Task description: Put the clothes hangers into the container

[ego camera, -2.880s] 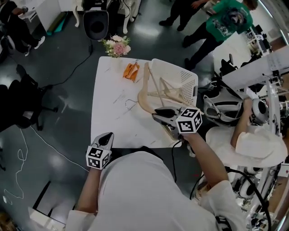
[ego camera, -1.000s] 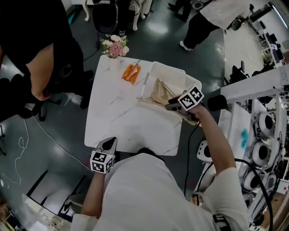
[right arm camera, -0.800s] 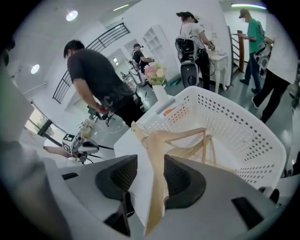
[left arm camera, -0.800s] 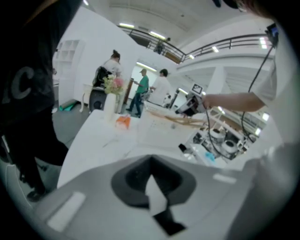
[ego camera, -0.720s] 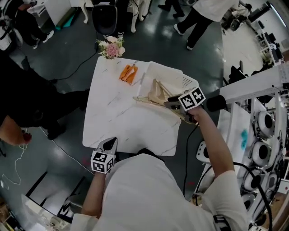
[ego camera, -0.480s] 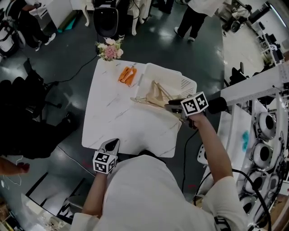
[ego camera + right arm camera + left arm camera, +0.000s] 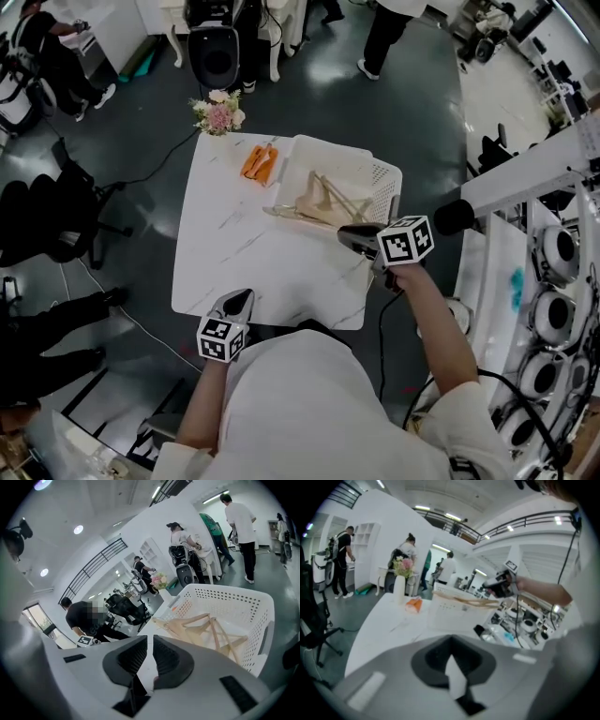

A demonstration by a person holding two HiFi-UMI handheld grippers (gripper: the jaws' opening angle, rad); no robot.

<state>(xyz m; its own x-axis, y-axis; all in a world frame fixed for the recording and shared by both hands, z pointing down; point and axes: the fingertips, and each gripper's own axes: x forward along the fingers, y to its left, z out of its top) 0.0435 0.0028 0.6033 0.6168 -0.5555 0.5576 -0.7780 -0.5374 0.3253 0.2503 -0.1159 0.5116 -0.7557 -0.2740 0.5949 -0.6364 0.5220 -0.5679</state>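
Big white worktop (image 7: 234,253), perforated white container (image 7: 386,183) on its far right corner, and the wooden hangers (image 7: 323,199) are piled inside. Their long axes run roughly across it, and one tip pokes over the left rim. They look light, stiff and smooth, so I'd pinch a shoulder arm. My right gripper (image 7: 345,232) fingers have just been closing to a sliver, nothing between them. My left gripper (image 7: 244,296) fingers are together, empty too.

White marble table (image 7: 244,253): white basket (image 7: 380,183) far right, orange item (image 7: 260,162) beside it, flowers (image 7: 217,112) at far-left corner.
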